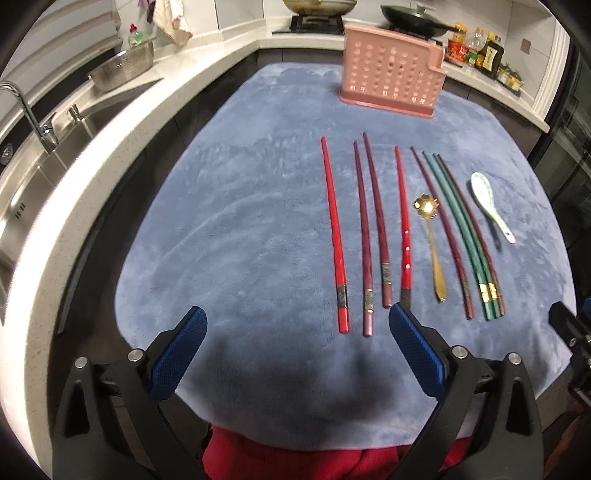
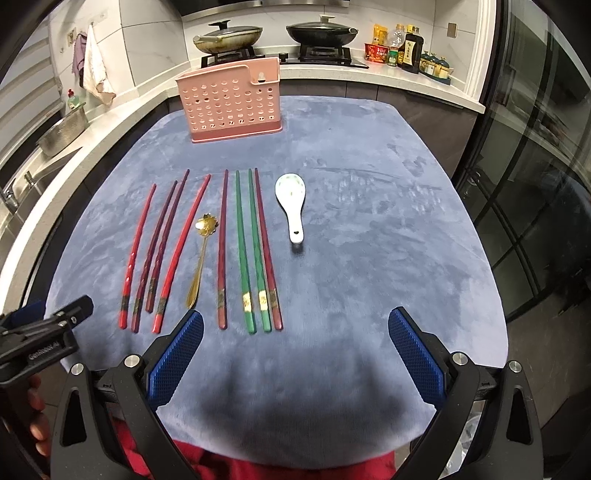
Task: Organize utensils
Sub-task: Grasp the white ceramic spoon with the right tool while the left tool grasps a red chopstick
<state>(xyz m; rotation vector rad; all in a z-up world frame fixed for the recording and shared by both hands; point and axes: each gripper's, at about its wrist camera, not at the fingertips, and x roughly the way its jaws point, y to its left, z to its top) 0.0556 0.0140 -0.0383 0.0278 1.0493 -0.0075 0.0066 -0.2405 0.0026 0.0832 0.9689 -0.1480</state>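
Several chopsticks lie side by side on the blue cloth: red ones [image 1: 334, 229] [image 2: 181, 251], purple ones [image 1: 375, 218] [image 2: 159, 247] and green ones [image 1: 458, 236] [image 2: 242, 251]. A gold spoon [image 1: 430, 236] [image 2: 201, 254] lies among them, and a white ceramic spoon [image 1: 487, 203] [image 2: 291, 203] lies to their right. A pink perforated utensil holder [image 1: 391, 74] [image 2: 231, 99] stands at the far end. My left gripper [image 1: 297, 328] is open and empty, at the near ends of the red and purple chopsticks. My right gripper [image 2: 295, 332] is open and empty, near the green chopsticks' ends.
The blue cloth [image 1: 240, 203] [image 2: 369, 240] covers the table. A white counter with a sink [image 1: 44, 155] and a steel colander [image 1: 123, 68] runs along the left. The stove with pans [image 2: 321, 33] and sauce bottles [image 2: 406, 48] stands behind. A glass door [image 2: 535, 184] is on the right.
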